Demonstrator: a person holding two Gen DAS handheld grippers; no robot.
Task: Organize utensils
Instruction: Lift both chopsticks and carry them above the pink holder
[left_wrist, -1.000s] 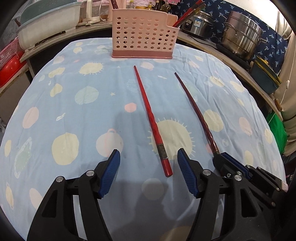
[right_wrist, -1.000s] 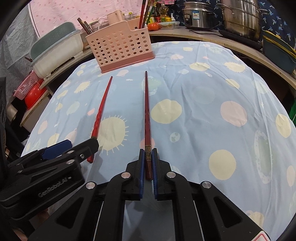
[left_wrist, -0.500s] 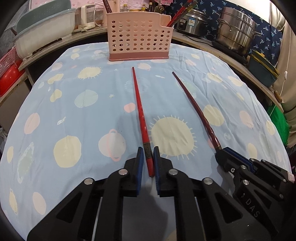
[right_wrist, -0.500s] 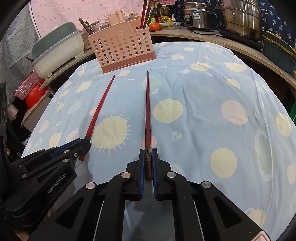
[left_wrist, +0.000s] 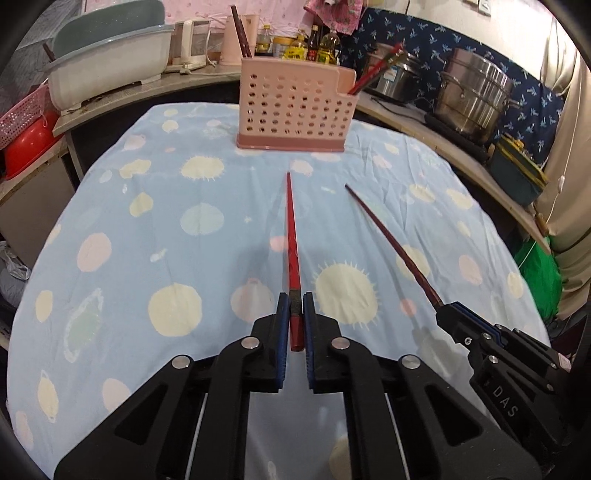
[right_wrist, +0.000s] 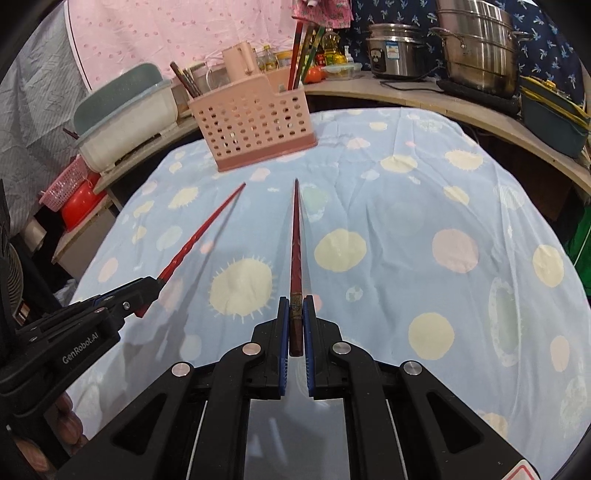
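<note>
The left claw (left_wrist: 296, 312), its jaws just closed, grips the thick near end of the bright red chopstick (left_wrist: 291, 236). The right claw (right_wrist: 295, 312) is clamped on the dark red chopstick (right_wrist: 296, 236) the same way. Both sticks run lengthwise away over the spotted counter (right_wrist: 424, 221), tips pointing toward the far pink holder (right_wrist: 255, 129).

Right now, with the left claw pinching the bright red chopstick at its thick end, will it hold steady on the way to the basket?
Probably stiff: the bright red chopstick juts straight from the left claw. Held only near its end, it may pivot. Its glossy, thin shaft could slip.
</note>
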